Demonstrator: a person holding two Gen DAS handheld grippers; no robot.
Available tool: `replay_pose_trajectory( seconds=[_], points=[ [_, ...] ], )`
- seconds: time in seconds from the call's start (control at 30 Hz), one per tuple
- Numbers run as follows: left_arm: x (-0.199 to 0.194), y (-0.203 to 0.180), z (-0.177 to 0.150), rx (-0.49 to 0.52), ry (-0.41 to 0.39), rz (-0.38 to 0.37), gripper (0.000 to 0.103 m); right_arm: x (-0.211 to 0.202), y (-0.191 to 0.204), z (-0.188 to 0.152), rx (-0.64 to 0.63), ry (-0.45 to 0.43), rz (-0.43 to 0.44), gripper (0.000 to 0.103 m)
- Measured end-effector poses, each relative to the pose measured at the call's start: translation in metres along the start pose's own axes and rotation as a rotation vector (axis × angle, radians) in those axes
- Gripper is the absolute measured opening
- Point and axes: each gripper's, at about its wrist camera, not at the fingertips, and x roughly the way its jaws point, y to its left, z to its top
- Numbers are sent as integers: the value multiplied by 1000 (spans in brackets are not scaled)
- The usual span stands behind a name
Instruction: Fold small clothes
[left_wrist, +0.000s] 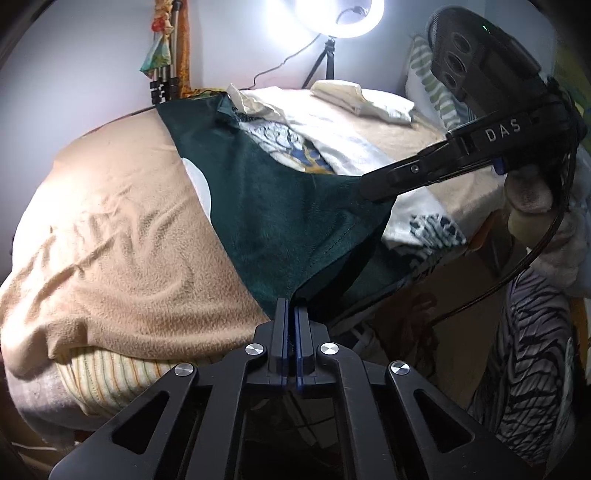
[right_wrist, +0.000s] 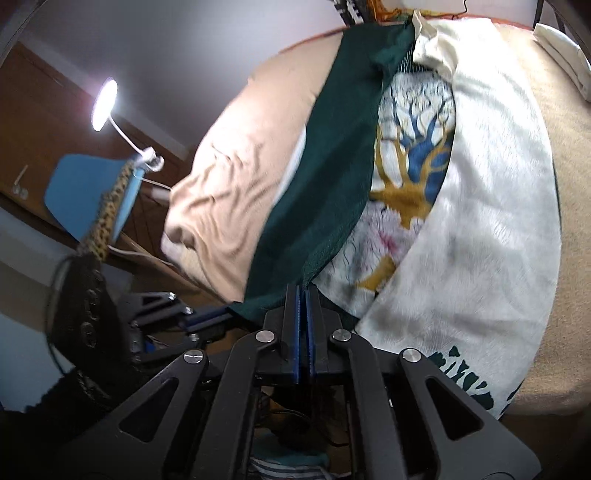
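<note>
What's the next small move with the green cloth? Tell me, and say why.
Probably carry both held corners forward over the far edge. The left gripper and right gripper each pinch the green cloth, stretched above the tan blanket, its far end lying flat.

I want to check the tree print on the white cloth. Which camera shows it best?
The right wrist view: the tree print lies open beside the green cloth. In the left wrist view, the green cloth covers most of it.

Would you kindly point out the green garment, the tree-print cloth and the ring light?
green garment (left_wrist: 280, 214), left wrist view, middle of the fabric.
tree-print cloth (right_wrist: 417, 155), right wrist view, blue trunk.
ring light (left_wrist: 332, 18), left wrist view, glowing ring.
</note>
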Motion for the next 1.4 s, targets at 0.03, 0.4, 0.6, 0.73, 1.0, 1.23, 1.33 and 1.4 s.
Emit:
replay_pose_trajectory(
  seconds=[0.03, 0.4, 0.6, 0.73, 1.0, 1.23, 1.33, 1.4],
  points=[
    [-4, 2, 2, -18, -11, -2, 1, -2, 0, 1, 8, -3, 6, 5],
    [-22, -7, -14, -82, -14, 72, 1, 2, 4, -11, 44, -9, 43, 4],
    [-27, 8, -27, -142, 16, 23, 1, -4, -9, -45, -21, 13, -134, 13],
    [-31, 37, -16, -296, -2, -58, 13, -52, -41, -74, 86, -135, -174, 56],
    [6, 45, -14, -461, 96, -198, 17, -74, -123, -106, 353, -151, -131, 56],
    [16, 36, -16, -491, 132, -246, 4, -50, -127, -96, 319, -93, -2, 54],
    [13, 38, -14, -507, 120, -264, 2, -42, -124, -91, 315, -46, 53, 5],
    [0, 38, -10, -507, 93, -272, 2, -53, -120, -91, 304, -61, 72, 4]
  ],
)
